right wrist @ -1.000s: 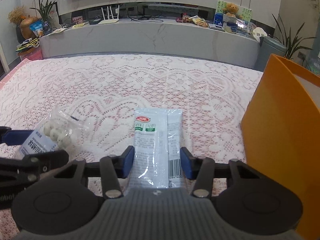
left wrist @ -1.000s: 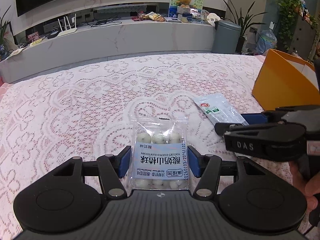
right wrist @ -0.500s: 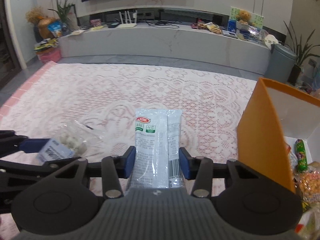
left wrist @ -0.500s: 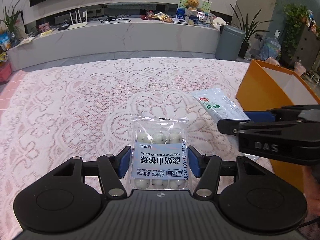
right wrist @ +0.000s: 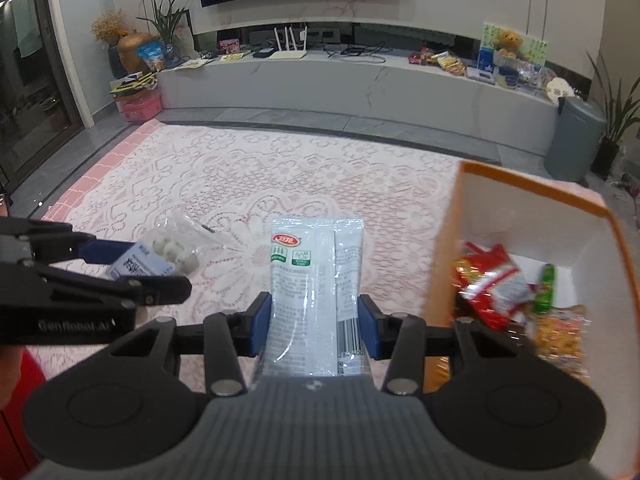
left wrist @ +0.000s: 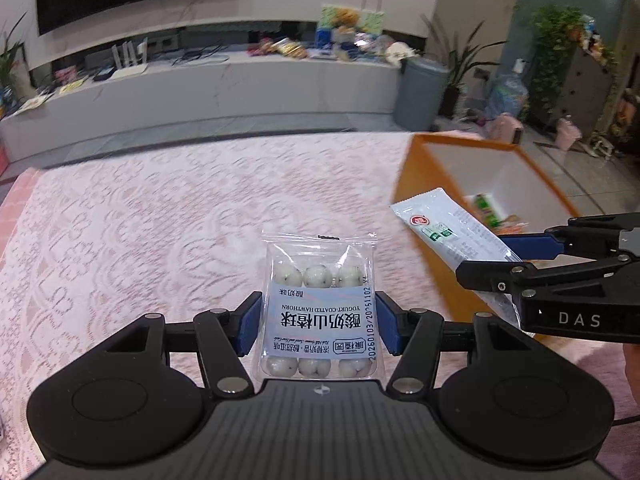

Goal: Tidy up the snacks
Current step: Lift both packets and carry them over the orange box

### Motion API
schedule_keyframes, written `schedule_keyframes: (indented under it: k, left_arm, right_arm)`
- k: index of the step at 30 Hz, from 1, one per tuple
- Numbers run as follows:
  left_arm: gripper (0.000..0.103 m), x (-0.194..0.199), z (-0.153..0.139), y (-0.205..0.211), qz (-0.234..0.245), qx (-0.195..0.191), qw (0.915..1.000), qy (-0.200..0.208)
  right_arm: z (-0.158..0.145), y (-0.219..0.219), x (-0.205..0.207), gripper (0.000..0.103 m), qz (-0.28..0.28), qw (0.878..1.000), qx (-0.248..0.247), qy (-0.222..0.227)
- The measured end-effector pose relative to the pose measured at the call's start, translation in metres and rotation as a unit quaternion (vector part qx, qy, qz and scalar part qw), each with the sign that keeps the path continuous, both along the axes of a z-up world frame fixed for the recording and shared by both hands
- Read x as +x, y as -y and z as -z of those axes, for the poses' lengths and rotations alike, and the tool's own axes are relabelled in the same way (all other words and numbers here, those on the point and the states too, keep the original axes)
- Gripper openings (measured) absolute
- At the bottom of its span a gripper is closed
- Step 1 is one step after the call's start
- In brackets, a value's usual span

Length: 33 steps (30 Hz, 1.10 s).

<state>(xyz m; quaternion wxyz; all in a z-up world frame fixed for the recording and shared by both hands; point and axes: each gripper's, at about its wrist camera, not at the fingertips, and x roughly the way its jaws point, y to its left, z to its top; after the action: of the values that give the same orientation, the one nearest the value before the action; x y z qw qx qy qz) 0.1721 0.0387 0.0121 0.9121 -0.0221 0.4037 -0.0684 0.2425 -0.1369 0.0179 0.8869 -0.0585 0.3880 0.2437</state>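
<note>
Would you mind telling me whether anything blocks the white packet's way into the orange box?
Only the orange box's near wall lies between; the white packet in the right hand-held gripper seems level with its rim.

We see a clear hawthorn-ball bag (left wrist: 318,312) and a white packet (right wrist: 316,292) held aloft beside our orange box (right wrist: 532,196), which holds snacks.

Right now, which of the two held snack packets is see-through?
The yogurt hawthorn ball bag in the left gripper; its white balls show. The right gripper holds an opaque white packet.
</note>
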Motion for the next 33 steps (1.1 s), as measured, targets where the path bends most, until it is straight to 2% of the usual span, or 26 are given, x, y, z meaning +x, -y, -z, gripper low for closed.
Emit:
schedule_keyframes:
  k: [10, 14, 17, 26, 33]
  left_arm:
    - [0.066, 0.01, -0.014, 0.068, 0.072, -0.015, 0.9971, 0.02]
    - [0.067, 0.021, -0.015, 0.095, 0.104, -0.017, 0.9941, 0.025]
    - [0.067, 0.032, -0.014, 0.115, 0.127, -0.005, 0.9915, 0.026]
    - [0.067, 0.078, 0.004, 0.169, 0.176, -0.001, 0.9842, -0.019]
    - [0.067, 0.106, 0.024, 0.186, 0.194, 0.023, 0.9794, -0.051]
  right_arm:
    - [-0.023, 0.085, -0.014, 0.045, 0.056, 0.998, -0.029, 0.029]
    - [-0.021, 0.117, -0.006, 0.045, 0.08, 0.996, -0.033, 0.017]
    - [-0.014, 0.139, 0.003, 0.045, 0.095, 0.995, -0.041, 0.001]
    - [0.015, 0.16, 0.039, 0.045, 0.092, 0.991, -0.088, -0.044]
    - [0.041, 0.156, 0.06, 0.045, 0.074, 0.986, -0.132, -0.067]
